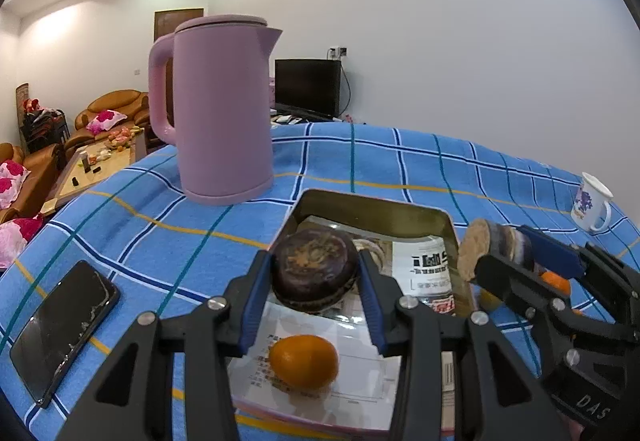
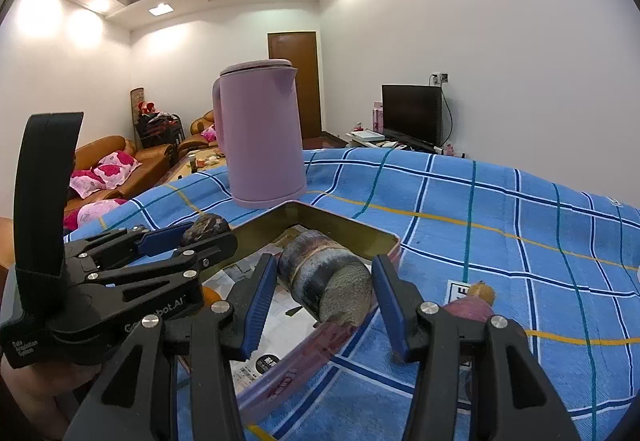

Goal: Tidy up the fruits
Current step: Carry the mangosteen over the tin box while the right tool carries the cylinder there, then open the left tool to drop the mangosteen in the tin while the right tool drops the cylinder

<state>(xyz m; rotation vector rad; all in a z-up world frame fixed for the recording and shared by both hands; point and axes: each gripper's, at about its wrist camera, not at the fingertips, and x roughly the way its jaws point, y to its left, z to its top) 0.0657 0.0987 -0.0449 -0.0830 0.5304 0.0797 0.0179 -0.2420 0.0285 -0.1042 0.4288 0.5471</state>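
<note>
Metal tray (image 1: 420, 215) holds an orange (image 1: 303, 361); both jaws grip dark fruit pieces over it.

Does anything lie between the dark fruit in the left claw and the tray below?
Nothing visible does. The dark fruit in the left claw hangs over bare paper in the tray; the orange fruit lies nearer the camera.
</note>
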